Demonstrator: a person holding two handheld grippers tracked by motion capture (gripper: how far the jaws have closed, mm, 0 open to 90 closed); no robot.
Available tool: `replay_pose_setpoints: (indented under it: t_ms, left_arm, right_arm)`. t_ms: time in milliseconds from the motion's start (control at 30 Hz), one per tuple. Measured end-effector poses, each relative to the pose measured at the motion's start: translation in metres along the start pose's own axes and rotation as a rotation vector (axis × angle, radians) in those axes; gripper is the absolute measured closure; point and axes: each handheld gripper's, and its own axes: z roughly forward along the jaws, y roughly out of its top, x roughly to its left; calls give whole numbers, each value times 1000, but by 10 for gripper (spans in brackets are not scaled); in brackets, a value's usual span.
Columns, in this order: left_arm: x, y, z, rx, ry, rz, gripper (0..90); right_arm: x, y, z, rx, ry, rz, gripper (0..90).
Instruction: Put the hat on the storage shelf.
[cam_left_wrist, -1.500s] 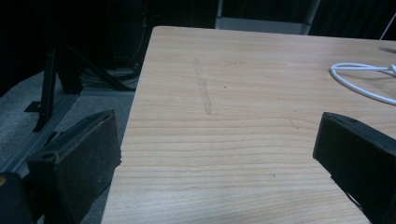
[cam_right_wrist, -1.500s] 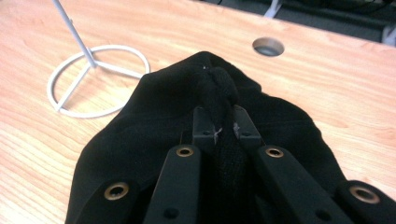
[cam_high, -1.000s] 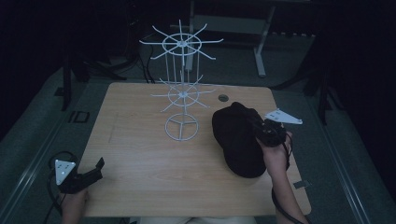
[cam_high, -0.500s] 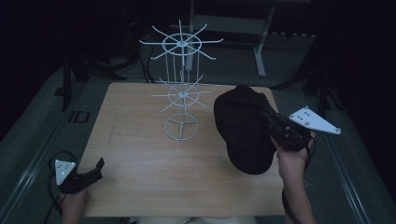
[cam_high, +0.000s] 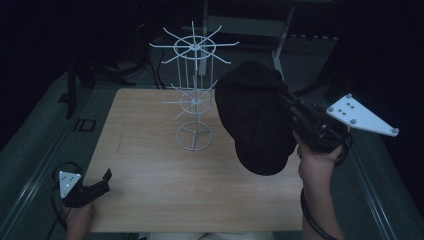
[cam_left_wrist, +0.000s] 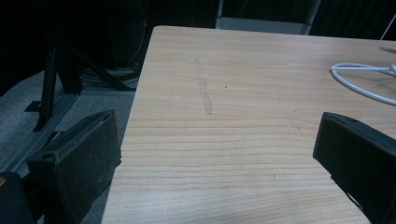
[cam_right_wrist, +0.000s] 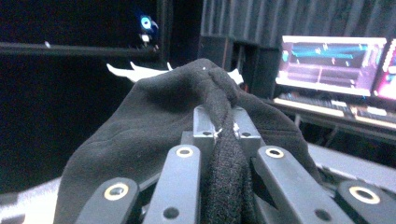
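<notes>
Black cap (cam_high: 257, 117) hiding right tool's (cam_high: 290, 107) tips

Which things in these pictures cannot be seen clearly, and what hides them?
- Right gripper, right gripper view: the black hat it is shut on wraps the fingers, hiding their tips.
- White wire rack, right gripper view: mostly behind the hat.
- Rack base ring, left gripper view: cut off by the right edge.
- Table, high view: the part under the lifted hat is covered.
- Monitor, right gripper view: text too blurred to read.
</notes>
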Motion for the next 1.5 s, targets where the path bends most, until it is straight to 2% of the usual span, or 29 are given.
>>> replay_pose_setpoints:
  t_ms: [167,267,367,533,633,767,1200,1400,1500]
  left_arm:
    - [0,0,0,-1,-4,-6,15]
    - [0,0,0,-1,-3,-5,15]
    - [0,0,0,-1,-2,-1,15]
    - [0,0,0,-1,-6,1,15]
    - [0,0,0,-2,-6,0,15]
    - [0,0,0,-1,-7,1,15]
    - [0,0,0,-1,-5,2,14]
    - [0,0,0,-3,-6,2,14]
    - [0,0,0,-1,-7,2,14]
  right_arm:
    - [11,26,13,-49,16,-17,839]
    - [14,36,25,-56,26,-13,839]
    - [18,43,42,-45,32,-12,839]
    - [27,47,68,-5,32,-40,838]
    - [29,41,79,20,36,-39,838]
    - [31,30,84,45,54,-35,838]
    - [38,-6,86,105,106,-27,831]
    - [37,-22,88,129,142,-4,818]
    - [34,-29,89,130,145,12,765]
